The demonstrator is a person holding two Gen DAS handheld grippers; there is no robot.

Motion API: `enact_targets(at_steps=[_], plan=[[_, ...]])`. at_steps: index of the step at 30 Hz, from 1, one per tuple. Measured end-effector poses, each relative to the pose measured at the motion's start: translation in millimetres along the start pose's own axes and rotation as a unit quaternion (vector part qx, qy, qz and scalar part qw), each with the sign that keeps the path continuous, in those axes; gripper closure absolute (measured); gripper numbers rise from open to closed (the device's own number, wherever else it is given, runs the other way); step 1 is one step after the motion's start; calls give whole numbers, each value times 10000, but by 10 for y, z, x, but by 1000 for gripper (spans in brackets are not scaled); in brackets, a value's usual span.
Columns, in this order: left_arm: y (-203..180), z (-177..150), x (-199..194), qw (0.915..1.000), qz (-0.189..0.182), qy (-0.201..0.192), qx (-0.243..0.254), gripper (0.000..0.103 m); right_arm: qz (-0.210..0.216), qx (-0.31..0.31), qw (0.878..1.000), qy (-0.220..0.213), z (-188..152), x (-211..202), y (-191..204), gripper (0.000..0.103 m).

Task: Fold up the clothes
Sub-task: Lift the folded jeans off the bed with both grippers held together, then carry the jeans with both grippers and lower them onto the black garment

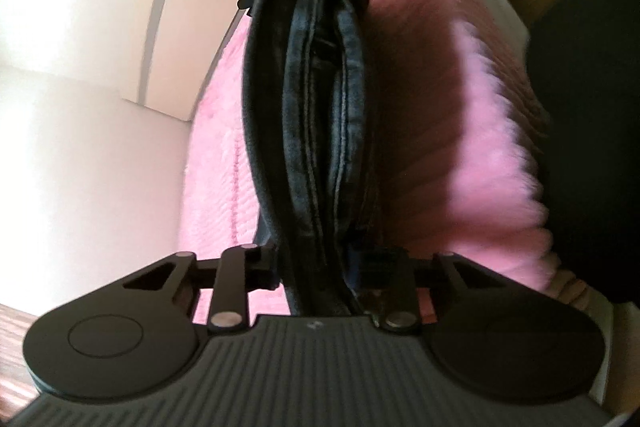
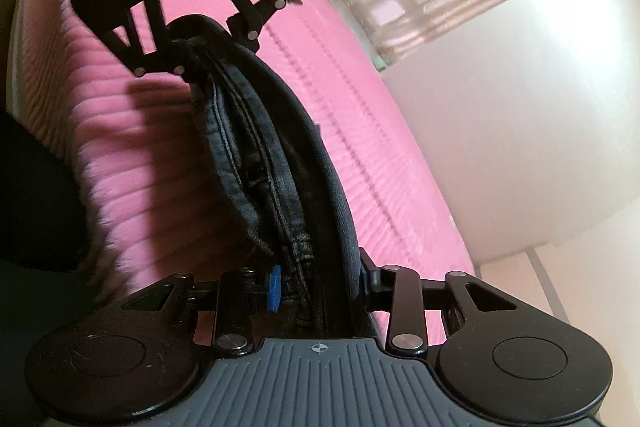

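Jeans [image 1: 320,131] stretched above the pink bed [image 1: 500,131], one end clenched in the left tool [image 1: 316,279], the other in the right tool [image 2: 320,283]. Best kept taut and level, edges matched, then lowered evenly onto the bed without slackening either grip.

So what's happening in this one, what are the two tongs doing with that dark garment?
A person holds tongs in each hand, and both are clamped on the same dark denim garment, one at each end of a bunched edge. The left tongs and the right tongs face each other, with the denim strung between them above a pink ribbed bedspread. The garment is lifted, not laid flat, so no fold is set down yet.
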State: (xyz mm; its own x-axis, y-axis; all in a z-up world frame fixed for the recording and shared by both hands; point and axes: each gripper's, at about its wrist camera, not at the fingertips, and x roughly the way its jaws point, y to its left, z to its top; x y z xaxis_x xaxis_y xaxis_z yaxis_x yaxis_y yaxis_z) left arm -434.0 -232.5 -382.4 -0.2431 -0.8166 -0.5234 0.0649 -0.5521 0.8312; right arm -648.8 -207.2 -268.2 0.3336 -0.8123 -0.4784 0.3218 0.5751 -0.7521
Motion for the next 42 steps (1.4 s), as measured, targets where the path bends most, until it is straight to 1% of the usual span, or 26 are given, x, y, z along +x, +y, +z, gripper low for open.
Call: enact_targets(at_steps=[3, 6, 8, 11, 15, 18, 20, 23, 26, 28, 30, 33, 38, 40, 41, 42], plan=[[357, 33, 46, 9992, -399, 7, -6, 81, 296, 236, 9993, -48, 20, 60, -320, 70], [693, 105, 39, 9964, -840, 61, -32, 82, 705, 435, 9965, 116, 103, 23, -620, 71], [925, 147, -41, 9933, -1145, 114, -121, 83, 985, 551, 9933, 265, 164, -22, -824, 73], [1379, 292, -170, 9869, -1583, 193, -259, 83, 1370, 828, 9856, 550, 282, -96, -1186, 73], [2005, 514, -335, 9778, -2069, 75, -314, 83, 1729, 1200, 9725, 993, 465, -392, -1729, 73], [2383, 709, -373, 9732, -2279, -181, -258, 83, 1789, 1447, 9644, 1305, 511, -612, -2113, 74], [2621, 834, -386, 9712, -2340, -401, -199, 83, 1684, 1556, 9618, 1497, 475, -703, -2328, 74], [2914, 1133, -260, 9696, -2317, -788, -79, 83, 1360, 1693, 9607, 1727, 333, -839, -2611, 74], [3180, 1564, -6, 9705, -2118, -1146, 152, 83, 974, 1796, 9601, 1911, 46, -977, -2970, 73], [3355, 1924, 243, 9717, -1921, -1344, 278, 83, 708, 1775, 9609, 2003, -235, -965, -3199, 73], [3509, 2264, 521, 9734, -1764, -1445, 241, 83, 451, 1703, 9628, 2051, -566, -924, -3454, 73], [3704, 2845, 964, 9775, -1495, -1481, 177, 83, 170, 1580, 9663, 2025, -1110, -854, -3875, 73], [3960, 3847, 1889, 9855, -1064, -1320, 43, 83, -52, 1217, 9752, 1847, -2219, -500, -4636, 73], [3971, 4168, 2268, 9885, -807, -1280, -6, 83, -240, 1034, 9791, 1733, -2612, -348, -4755, 73], [3923, 4283, 2446, 9895, -683, -1275, -29, 83, -346, 931, 9810, 1667, -2806, -273, -4790, 73], [3833, 4367, 2612, 9899, -645, -1261, -60, 83, -420, 856, 9823, 1612, -3005, -193, -4784, 73]])
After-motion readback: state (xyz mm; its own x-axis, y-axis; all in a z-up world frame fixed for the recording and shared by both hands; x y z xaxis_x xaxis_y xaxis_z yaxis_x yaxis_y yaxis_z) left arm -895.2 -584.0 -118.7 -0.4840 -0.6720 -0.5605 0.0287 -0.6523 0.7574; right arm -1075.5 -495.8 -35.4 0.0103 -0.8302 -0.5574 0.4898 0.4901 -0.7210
